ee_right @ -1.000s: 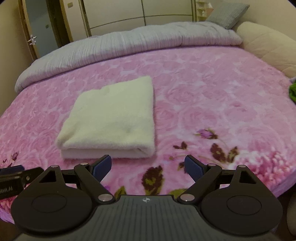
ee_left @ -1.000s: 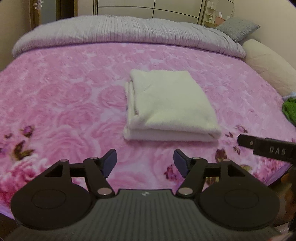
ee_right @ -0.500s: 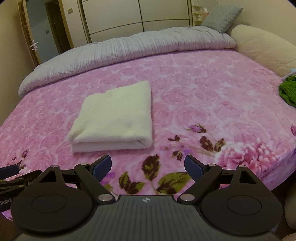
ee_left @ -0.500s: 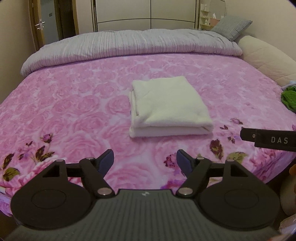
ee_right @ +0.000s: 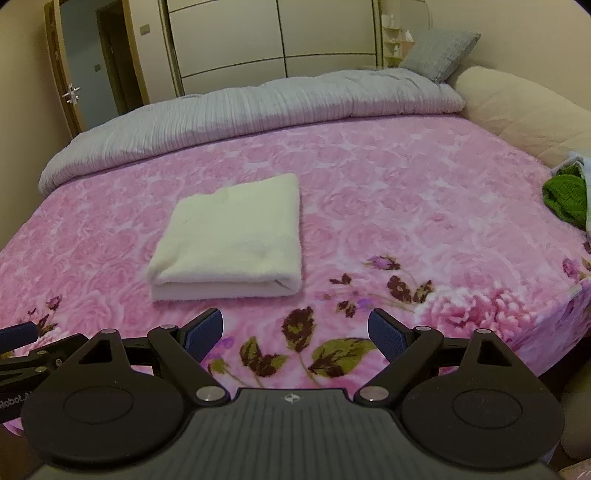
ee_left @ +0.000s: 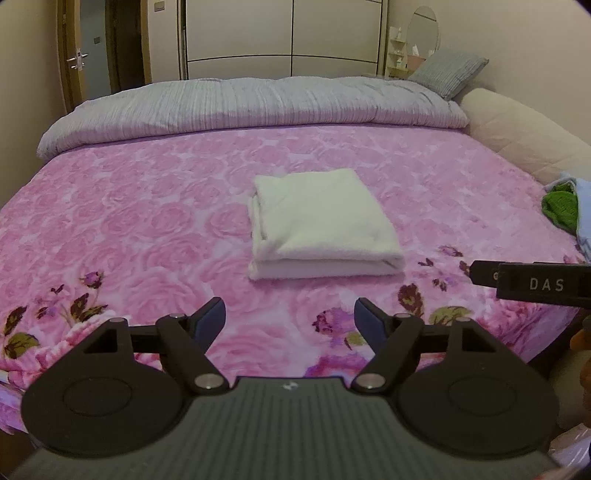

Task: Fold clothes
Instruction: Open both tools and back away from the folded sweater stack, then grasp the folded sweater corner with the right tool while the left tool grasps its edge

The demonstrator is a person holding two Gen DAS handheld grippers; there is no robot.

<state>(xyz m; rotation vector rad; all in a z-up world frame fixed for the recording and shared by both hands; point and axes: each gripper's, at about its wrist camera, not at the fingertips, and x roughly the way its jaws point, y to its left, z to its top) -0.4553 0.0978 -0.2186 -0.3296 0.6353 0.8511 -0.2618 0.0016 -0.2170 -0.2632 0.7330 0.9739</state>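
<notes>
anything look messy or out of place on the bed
Mostly tidy: the cream folded garment lies square on the pink blanket. The one untidy spot is a crumpled green garment with a pale blue cloth bunched at the bed's right edge, unfolded.

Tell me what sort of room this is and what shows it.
A bedroom, almost certainly. A wide bed under a pink rose-print blanket fills the view, with a grey duvet and grey pillow at its far edge. Behind stand pale wardrobe doors, and a folded white garment lies on the blanket.
</notes>
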